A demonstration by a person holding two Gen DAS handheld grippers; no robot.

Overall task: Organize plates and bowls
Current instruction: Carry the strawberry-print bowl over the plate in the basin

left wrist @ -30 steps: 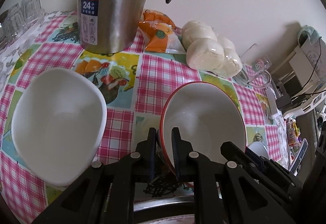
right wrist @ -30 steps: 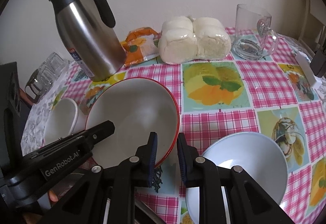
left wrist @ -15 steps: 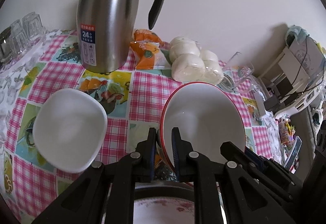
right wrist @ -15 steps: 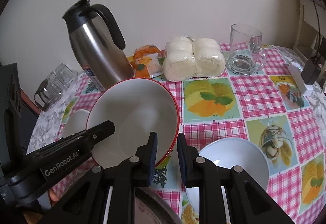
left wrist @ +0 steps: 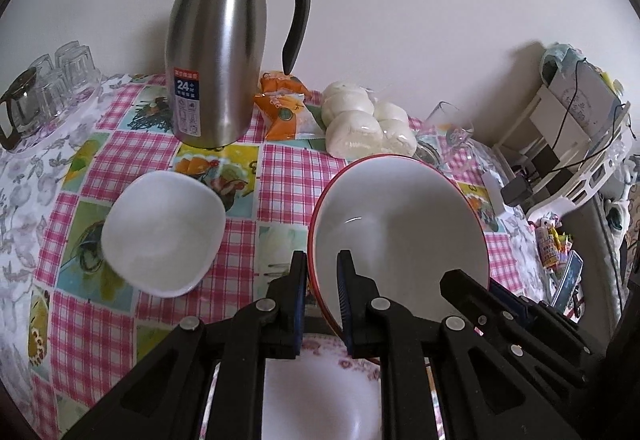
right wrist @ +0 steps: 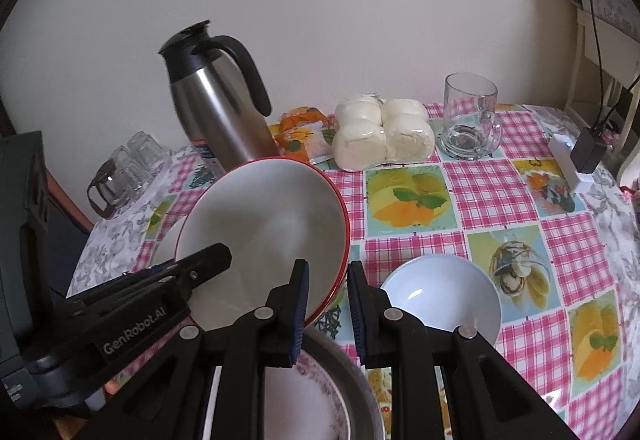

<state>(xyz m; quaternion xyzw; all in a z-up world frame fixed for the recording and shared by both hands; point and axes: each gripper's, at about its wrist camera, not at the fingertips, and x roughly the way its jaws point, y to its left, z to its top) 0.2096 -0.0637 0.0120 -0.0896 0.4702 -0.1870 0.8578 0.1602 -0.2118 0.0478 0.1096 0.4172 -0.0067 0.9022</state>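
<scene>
My left gripper (left wrist: 322,292) and my right gripper (right wrist: 328,300) are both shut on the rim of a red-rimmed white bowl (left wrist: 400,232), on opposite sides, holding it tilted in the air; it also shows in the right wrist view (right wrist: 264,232). Below it lies a floral-rimmed plate (left wrist: 320,392) inside a grey metal dish (right wrist: 356,380). A white square bowl (left wrist: 164,232) sits on the checked tablecloth to the left. A pale blue bowl (right wrist: 440,300) sits to the right.
A steel thermos jug (left wrist: 218,56) stands at the back, with an orange snack packet (left wrist: 286,108) and a pack of white buns (left wrist: 368,124) beside it. A glass mug (right wrist: 470,116) is at the back right. Upturned glasses (left wrist: 48,88) stand at far left. A charger (right wrist: 576,160) lies right.
Both grippers have lifted the red-rimmed bowl up and back toward me; the table objects look farther away and the floral plate has come into view underneath.
</scene>
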